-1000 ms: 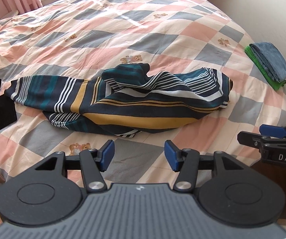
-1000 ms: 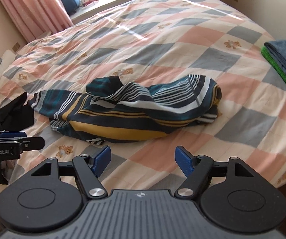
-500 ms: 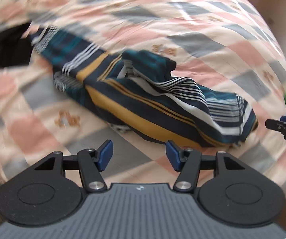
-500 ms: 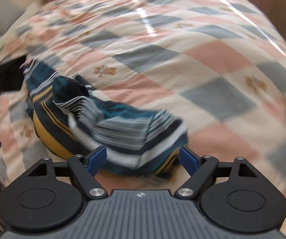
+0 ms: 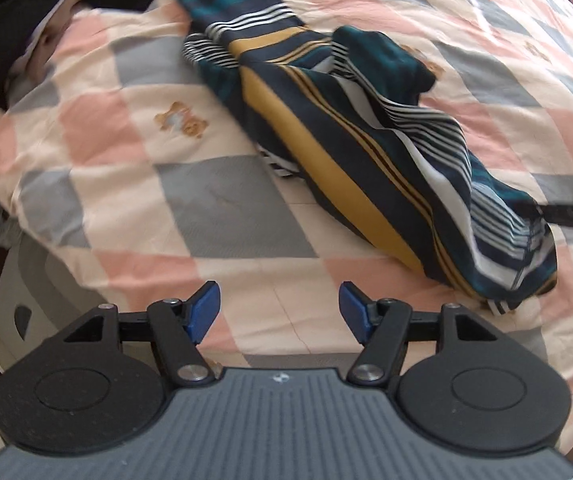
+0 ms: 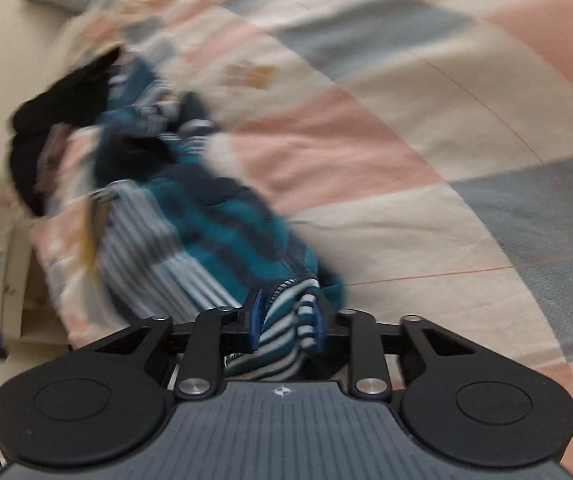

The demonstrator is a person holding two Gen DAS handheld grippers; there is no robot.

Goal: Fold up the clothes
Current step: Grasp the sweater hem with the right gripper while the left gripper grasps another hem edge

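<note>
Striped garment (image 6: 214, 236) x1, R gripper (image 6: 284, 322) clamping

Right tongs (image 6: 284, 322) clamped on striped garment (image 6: 214, 232), checked quilt (image 6: 406, 160) beneath.

- Left claw (image 5: 279, 312): jaws spread wide, blue pads (image 5: 204, 309) well apart, nothing between them; it hovers above the near edge of the bed, pointing across it
- Right claw (image 6: 285, 317): jaws drawn close together, blue pads (image 6: 255, 314) pressed against a bunched fold of the striped garment (image 6: 222, 236); the cloth fills the gap between them and runs back towards the claw body
- Right claw in the left wrist view (image 5: 566, 216): only a dark, blurred part shows at the right edge, at the near end of the garment
- Right wrist view is motion-blurred; finer detail of the grip cannot be told
</note>
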